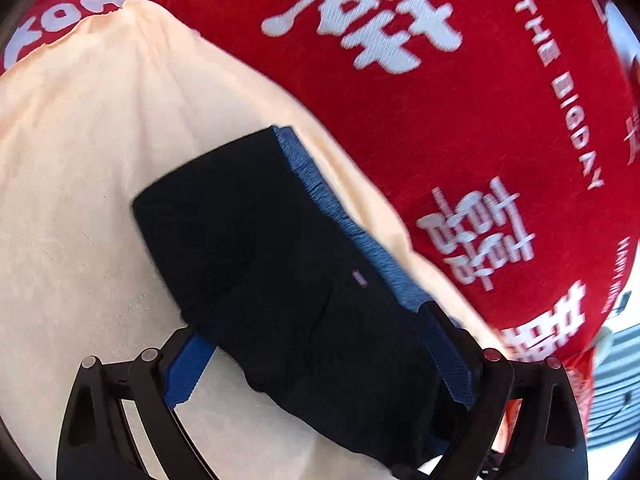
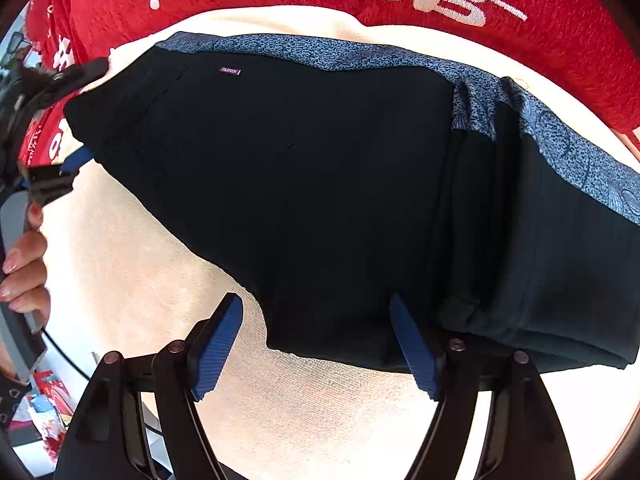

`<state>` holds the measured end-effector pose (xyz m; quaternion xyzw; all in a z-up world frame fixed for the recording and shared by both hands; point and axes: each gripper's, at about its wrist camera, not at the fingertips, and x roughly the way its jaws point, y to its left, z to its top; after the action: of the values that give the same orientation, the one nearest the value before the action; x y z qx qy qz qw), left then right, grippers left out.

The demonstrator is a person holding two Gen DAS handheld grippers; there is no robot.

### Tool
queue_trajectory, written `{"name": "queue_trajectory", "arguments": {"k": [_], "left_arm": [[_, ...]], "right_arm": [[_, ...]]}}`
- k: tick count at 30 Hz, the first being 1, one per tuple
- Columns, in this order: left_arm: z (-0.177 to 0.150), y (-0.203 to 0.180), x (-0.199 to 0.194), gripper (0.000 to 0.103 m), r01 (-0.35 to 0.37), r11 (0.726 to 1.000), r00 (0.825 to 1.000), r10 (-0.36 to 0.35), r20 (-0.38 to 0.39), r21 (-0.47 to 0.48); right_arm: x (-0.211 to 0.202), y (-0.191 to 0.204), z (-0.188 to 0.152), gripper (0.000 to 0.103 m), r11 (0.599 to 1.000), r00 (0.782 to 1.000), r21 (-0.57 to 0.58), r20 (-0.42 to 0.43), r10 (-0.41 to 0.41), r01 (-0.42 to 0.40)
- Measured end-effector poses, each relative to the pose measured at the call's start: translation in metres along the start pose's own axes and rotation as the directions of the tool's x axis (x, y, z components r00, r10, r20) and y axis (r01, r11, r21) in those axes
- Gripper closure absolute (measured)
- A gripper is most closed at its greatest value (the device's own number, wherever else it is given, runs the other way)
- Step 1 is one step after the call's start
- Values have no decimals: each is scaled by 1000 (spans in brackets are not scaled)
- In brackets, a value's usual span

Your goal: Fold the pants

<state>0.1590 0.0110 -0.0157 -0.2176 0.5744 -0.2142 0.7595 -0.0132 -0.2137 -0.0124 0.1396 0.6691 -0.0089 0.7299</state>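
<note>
Both wrist views look steeply down, close over the pants [image 1: 280, 264].

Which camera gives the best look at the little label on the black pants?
The right wrist view: the label is sharp there, with lettering visible on the black pants. In the left wrist view the label is only a small blurred pale mark.

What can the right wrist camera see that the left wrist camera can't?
Only the right wrist view shows a person's hand holding the left hand-held gripper at one end of the pants, plus the folded layers on the right and clutter low on the left. Only the left wrist view shows the words THE BIG DAY on the red cloth. Both show the dark pants with a blue patterned band lying on the cream cloth, over the red cloth.
</note>
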Motion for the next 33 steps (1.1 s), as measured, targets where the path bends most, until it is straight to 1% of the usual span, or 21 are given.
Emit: {"name": "queue_trajectory", "arguments": {"k": [2,3,5,6,7,8,10,11,13,14,15,16,17,19,21,23,24,26,28,31,33], "left_arm": [[3,12,18,7,-51,998,998,49,-46,-46],[3,19,20,7,-58,996,997,54,-57,-67],[4,15,20,10,-66,995,997,64,-33,-77],[4,9,21,29,-123,991,992,121,-33,-45],[4,4,23,61,-188,982,982,188,-32,2],[4,-1,27,63,-248,967,967,250,-39,61],[1,-11,26,67,-272,954,961,275,-11,124],[-1,-21,24,68,-300,936,953,302,16,184],[-11,-43,21,68,-355,884,934,345,89,304],[-19,-55,19,68,-383,849,923,361,130,364],[-23,-61,18,68,-395,830,918,366,151,394],[-30,-70,18,68,-409,801,912,368,179,438],[-35,-76,18,68,-419,779,908,370,197,467],[-41,-85,18,68,-436,737,900,373,228,517],[-40,-91,22,68,-442,721,897,374,238,534],[-39,-94,22,68,-440,719,898,370,239,538],[-38,-93,21,68,-439,720,898,369,240,538],[-37,-93,20,68,-439,722,898,369,239,535],[-37,-87,11,68,-438,724,899,367,239,533],[-39,-87,9,68,-443,715,896,369,246,541],[-39,-88,7,68,-443,716,896,367,248,539]], "right_arm": [[0,0,1,24,1000,1000,6,-3,3,-3],[0,-1,1,24,1000,1000,10,-4,6,-6],[-2,-2,3,24,1000,1000,11,-8,13,-13],[-5,-3,5,24,1000,1000,7,-13,16,-16],[-8,-4,8,24,1000,999,10,-21,24,-24],[-14,-6,12,24,999,999,23,-25,45,-45],[-36,-11,27,24,995,997,52,8,83,-83],[-46,-13,34,24,995,996,54,29,88,-89],[-66,-14,57,24,991,991,55,65,116,-120],[-74,-14,73,24,987,987,56,65,147,-151],[-79,-13,88,24,983,983,58,56,173,-176],[-83,-10,106,23,977,979,62,45,200,-203],[-86,-6,124,23,971,973,60,31,228,-230],[-89,11,166,22,952,953,42,3,304,-303],[-83,35,197,21,938,936,26,-61,346,-345],[-68,70,224,21,928,916,-9,-162,367,-373],[-60,86,234,21,928,910,-29,-211,356,-370],[-42,125,251,21,943,912,-98,-301,278,-319],[-29,156,263,20,947,916,-166,-344,205,-274],[-6,188,272,20,946,900,-225,-418,122,-233],[9,203,270,21,941,888,-281,-458,42,-190]]}}
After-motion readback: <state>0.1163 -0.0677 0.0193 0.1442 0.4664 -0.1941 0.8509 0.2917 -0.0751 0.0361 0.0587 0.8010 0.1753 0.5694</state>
